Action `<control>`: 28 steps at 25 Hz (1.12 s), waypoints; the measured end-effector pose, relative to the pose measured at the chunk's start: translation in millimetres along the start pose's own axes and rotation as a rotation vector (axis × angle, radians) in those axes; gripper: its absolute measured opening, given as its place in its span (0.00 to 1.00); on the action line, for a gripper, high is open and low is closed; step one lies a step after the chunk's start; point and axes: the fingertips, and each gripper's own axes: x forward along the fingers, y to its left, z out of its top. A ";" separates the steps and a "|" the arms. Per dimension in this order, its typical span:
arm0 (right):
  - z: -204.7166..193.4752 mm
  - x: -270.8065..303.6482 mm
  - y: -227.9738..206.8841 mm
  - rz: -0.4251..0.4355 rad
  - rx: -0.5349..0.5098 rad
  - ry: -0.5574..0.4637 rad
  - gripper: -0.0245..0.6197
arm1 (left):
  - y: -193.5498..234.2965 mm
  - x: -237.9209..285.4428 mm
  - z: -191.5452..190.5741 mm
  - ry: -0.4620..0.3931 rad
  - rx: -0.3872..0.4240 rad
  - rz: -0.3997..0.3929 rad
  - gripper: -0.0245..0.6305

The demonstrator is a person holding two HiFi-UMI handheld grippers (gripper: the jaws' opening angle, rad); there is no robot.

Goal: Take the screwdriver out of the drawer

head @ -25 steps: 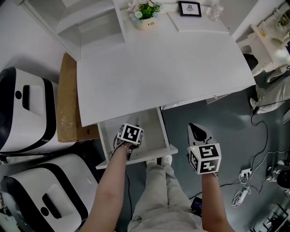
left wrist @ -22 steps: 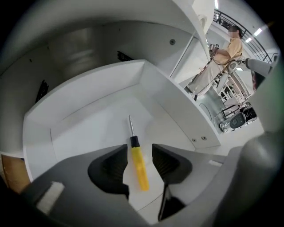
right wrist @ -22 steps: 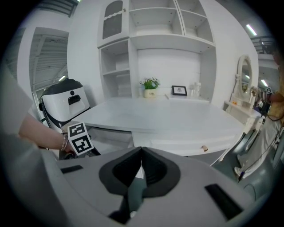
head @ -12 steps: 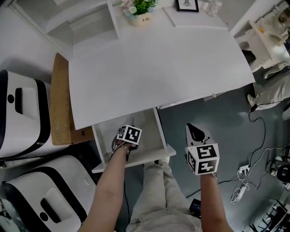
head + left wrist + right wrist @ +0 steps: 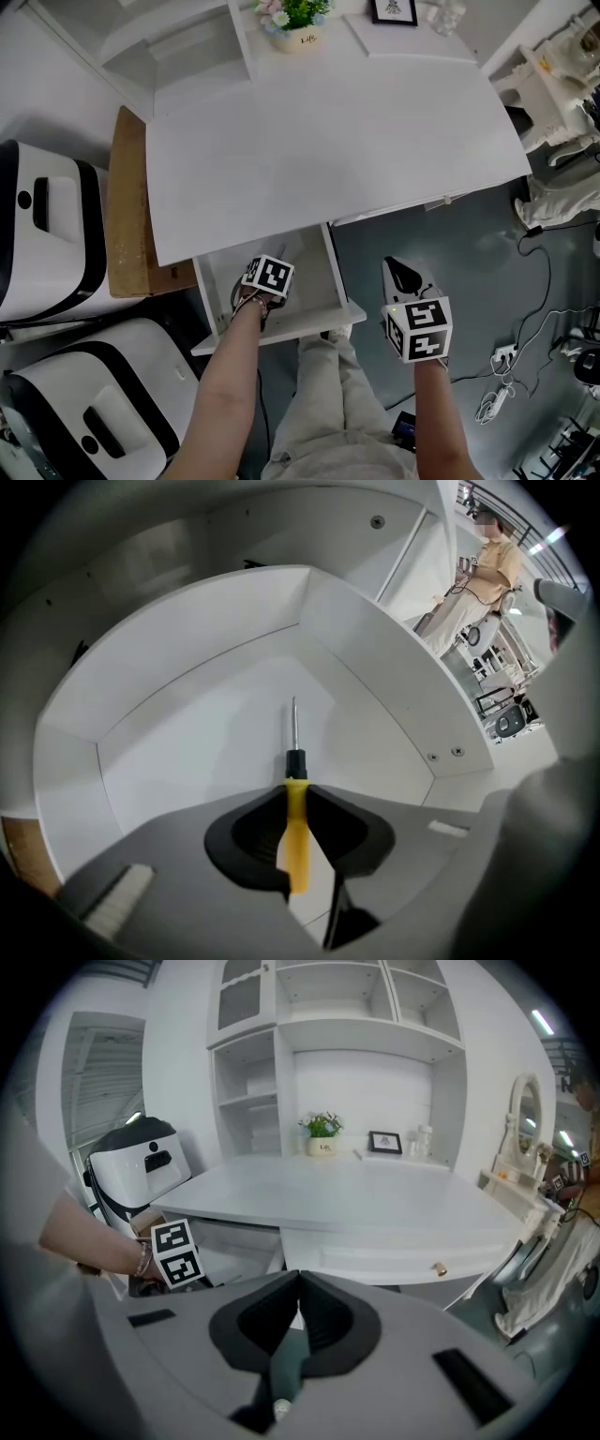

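Left gripper view is showing the left gripper [image 5: 297, 787] pointing steeply down into the open drawer [image 5: 187, 742], its jaws having just been closing and now clamping the yellow handle of the screwdriver [image 5: 296, 841], which is lying inside the drawer with its shaft aiming at the back corner. Lifting well is likely meaning holding the squeeze firm and rising straight, since the slim handle could be pivoting. The desk top [image 5: 328, 141] is overhanging the drawer's rear and the side walls are standing near, so drawing up toward the person is looking safer. The right gripper [image 5: 300, 1283] is hanging clenched and empty, off to the drawer's side
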 end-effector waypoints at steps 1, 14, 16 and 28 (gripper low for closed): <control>1.1 -0.4 0.1 0.001 -0.002 -0.001 0.05 | -1.4 -1.0 0.2 0.000 0.005 -0.005 0.15; 33.6 -23.4 10.7 0.028 -0.056 -0.053 0.05 | -25.3 -47.4 12.9 -0.045 0.148 -0.002 0.15; 41.2 -27.3 13.0 0.031 -0.066 -0.067 0.05 | -26.2 -56.1 16.8 -0.061 0.160 0.004 0.15; 77.2 -54.5 21.3 0.033 -0.101 -0.146 0.05 | -41.0 -109.1 28.9 -0.141 0.218 0.006 0.15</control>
